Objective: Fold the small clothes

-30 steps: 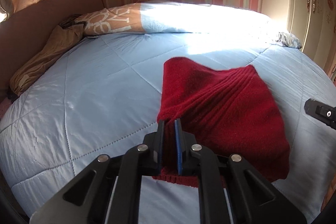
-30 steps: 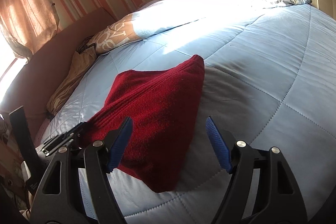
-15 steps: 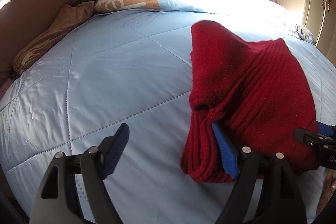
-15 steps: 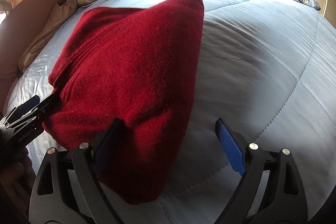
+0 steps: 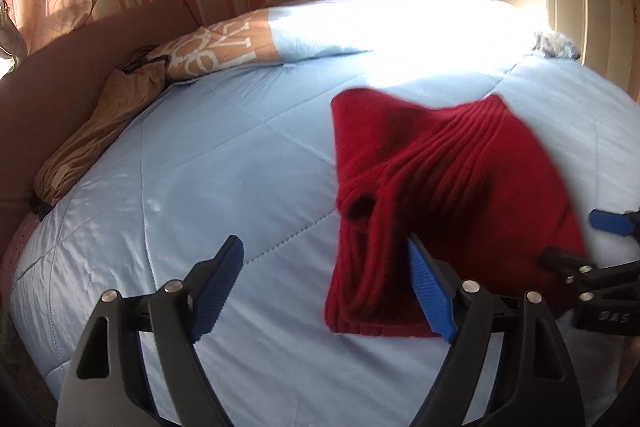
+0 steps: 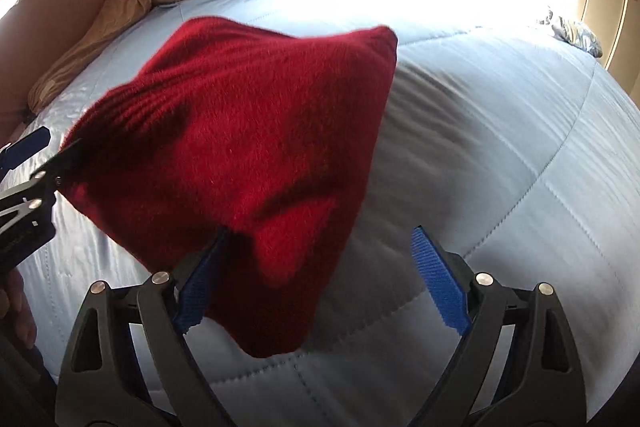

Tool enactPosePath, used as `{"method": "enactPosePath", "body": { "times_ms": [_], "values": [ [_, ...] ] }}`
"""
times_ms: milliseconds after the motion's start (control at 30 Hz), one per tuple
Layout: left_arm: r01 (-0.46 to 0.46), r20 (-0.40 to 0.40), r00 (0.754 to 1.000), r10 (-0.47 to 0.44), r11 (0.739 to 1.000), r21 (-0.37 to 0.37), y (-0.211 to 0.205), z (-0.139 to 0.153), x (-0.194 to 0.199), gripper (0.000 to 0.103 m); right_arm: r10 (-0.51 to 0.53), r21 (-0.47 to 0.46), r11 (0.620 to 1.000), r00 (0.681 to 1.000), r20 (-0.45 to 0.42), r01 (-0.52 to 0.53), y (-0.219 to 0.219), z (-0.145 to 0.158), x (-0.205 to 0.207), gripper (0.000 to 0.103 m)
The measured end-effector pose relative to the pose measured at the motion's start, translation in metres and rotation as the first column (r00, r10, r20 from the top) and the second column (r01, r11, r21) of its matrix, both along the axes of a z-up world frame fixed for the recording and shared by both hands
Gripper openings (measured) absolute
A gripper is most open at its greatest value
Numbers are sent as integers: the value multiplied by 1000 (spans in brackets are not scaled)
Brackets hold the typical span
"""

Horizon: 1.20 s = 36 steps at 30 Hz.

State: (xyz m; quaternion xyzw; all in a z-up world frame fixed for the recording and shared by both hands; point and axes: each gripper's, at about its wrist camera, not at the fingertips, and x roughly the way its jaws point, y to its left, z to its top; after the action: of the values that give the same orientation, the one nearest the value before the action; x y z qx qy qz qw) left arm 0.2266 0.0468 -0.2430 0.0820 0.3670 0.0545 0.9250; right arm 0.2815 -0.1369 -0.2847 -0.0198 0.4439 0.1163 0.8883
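Note:
A folded red knit garment [image 5: 448, 187] lies on the light blue quilted bed [image 5: 200, 187]; it also shows in the right wrist view [image 6: 248, 155]. My left gripper [image 5: 324, 287] is open, its right finger against the garment's near left edge, nothing held. My right gripper [image 6: 320, 279] is open, its left finger tucked at the garment's near edge, the garment's corner lying between the fingers. Each gripper shows at the other view's edge: the right one [image 5: 580, 247], the left one [image 6: 32, 163].
A tan and white patterned pillow [image 5: 216, 47] and a brown bundle [image 5: 100, 131] lie at the bed's far left by the headboard. A small patterned cloth [image 6: 576, 35] sits at the far right. Striped wall and a wardrobe stand behind.
My left gripper let go of the garment's edge and opened a second ago. Both grippers have since moved in close to the garment, one on each side.

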Motion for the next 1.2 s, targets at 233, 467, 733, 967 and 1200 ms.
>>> {"method": "enactPosePath", "body": {
  "times_ms": [233,467,733,967,1200],
  "values": [
    [-10,18,1000,12,996,-89,22,-1,-9,94,14,30,999,999,33,-15,-11,12,0,95],
    [10,197,980,11,994,-107,15,78,4,94,-71,53,997,982,173,63,-22,67,27,96],
    [14,-17,1000,-11,991,134,3,17,84,95,-77,-76,994,993,88,84,-8,34,77,97],
    [-24,-8,1000,25,995,101,25,-11,89,102,-46,-115,992,996,73,54,-5,4,87,100],
    [-24,58,998,22,999,37,41,16,67,102,-66,53,997,997,50,63,-29,29,71,97]
  ]
}}
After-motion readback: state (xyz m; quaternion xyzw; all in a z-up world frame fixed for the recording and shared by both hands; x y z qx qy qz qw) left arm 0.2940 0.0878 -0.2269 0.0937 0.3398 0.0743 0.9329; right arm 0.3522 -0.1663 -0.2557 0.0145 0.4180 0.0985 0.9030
